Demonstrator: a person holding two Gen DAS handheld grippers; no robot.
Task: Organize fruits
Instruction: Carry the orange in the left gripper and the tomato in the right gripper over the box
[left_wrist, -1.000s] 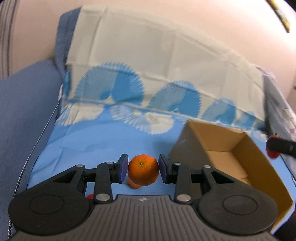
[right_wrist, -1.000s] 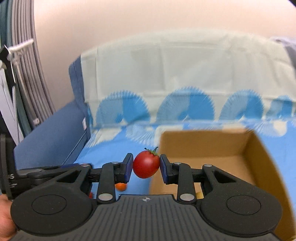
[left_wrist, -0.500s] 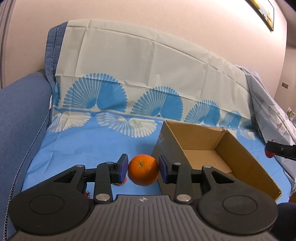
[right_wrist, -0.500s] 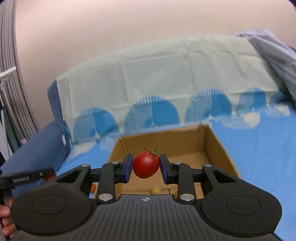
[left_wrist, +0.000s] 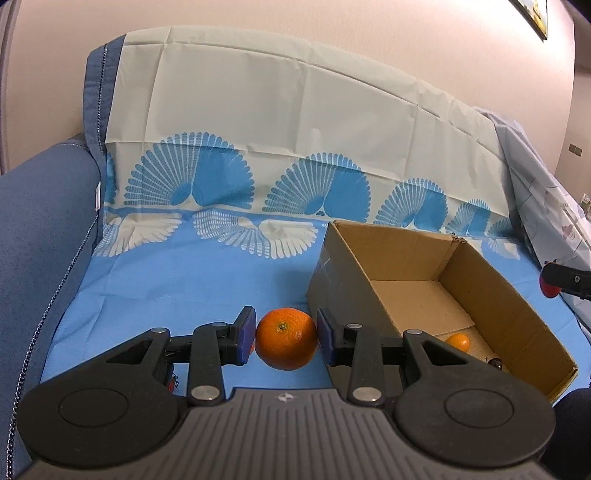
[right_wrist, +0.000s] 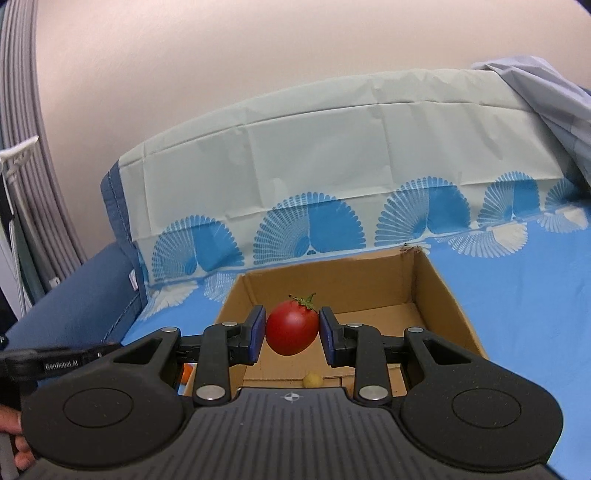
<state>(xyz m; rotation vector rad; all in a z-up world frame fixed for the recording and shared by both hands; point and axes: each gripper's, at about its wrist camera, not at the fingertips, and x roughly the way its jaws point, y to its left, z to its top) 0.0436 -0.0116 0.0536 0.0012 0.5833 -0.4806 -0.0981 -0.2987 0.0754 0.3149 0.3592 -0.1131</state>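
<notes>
Swinging across since 1 second ago, your right gripper (right_wrist: 291, 334) is pinching the round red tomato (right_wrist: 291, 332) above the open brown cardboard box (right_wrist: 439, 291), while your left gripper (left_wrist: 286, 341), left of that box, is clamping the round orange mandarin (left_wrist: 286, 343).

Left gripper (left_wrist: 286, 341) jaws clamp an orange (left_wrist: 286, 339) beside the cardboard box (left_wrist: 517, 321) (another orange inside)
</notes>
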